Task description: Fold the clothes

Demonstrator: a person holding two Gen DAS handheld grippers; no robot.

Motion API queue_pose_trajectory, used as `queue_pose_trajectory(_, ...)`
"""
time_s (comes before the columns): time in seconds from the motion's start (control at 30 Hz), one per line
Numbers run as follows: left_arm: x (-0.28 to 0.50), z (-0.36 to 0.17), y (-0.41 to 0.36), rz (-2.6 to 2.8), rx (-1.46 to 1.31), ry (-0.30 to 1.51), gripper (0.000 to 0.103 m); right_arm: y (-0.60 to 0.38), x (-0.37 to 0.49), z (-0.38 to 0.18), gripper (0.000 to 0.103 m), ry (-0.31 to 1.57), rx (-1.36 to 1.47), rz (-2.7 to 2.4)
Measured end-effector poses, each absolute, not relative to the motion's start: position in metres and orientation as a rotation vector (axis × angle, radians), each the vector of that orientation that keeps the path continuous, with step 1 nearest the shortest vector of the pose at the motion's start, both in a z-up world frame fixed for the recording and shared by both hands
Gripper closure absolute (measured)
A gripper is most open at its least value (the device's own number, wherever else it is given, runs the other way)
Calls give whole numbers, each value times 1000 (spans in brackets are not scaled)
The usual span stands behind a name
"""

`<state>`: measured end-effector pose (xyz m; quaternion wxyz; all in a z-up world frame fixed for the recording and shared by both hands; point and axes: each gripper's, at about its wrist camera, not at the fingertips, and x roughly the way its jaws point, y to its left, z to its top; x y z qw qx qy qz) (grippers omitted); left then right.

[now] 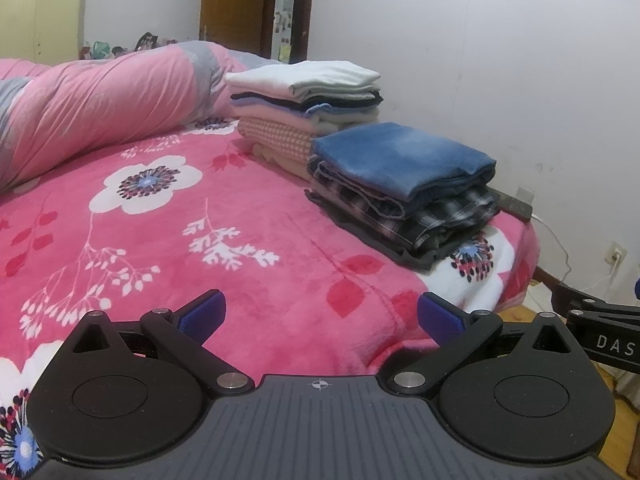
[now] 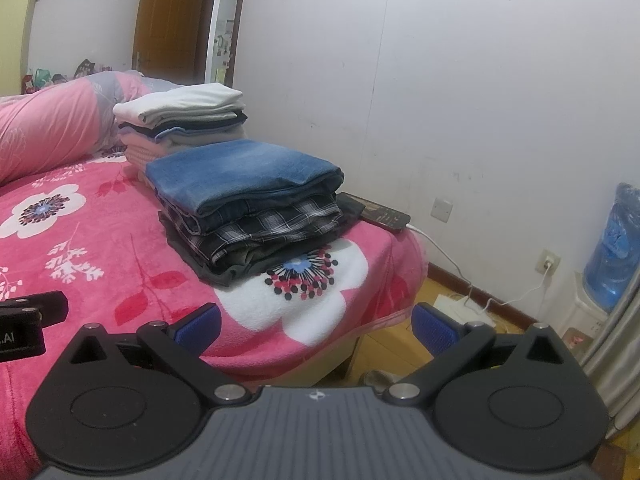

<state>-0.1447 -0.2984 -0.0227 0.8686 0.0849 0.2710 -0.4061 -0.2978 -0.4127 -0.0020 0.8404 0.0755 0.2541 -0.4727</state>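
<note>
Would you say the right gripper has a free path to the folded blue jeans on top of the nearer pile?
Probably yes. The right gripper is open and holds nothing, and only bare pink blanket lies between it and the blue jeans.

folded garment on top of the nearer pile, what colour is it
Faded blue, denim-like folded garment; the right wrist view shows it best.

Showing, on the left gripper [image 1: 322, 314], a ribbed grey deck printed with a small white crosshair, flanked by two round black housings with recessed discs. Carrying black link arms pinned with silver screws, each ending in a blue textured pad [image 1: 204, 312]. Repeating the same build on the right gripper [image 2: 316, 322]: grey ribbed deck, black discs, silver pins, blue pads [image 2: 434, 326]. Bearing white lettering on the black side bar.
</note>
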Motion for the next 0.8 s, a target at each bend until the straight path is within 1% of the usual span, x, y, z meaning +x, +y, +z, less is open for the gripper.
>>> queue_pose_trajectory(0.8,-144,-21,-297,-845,172,560,0,-409,-293,-1,0,533,156,-995)
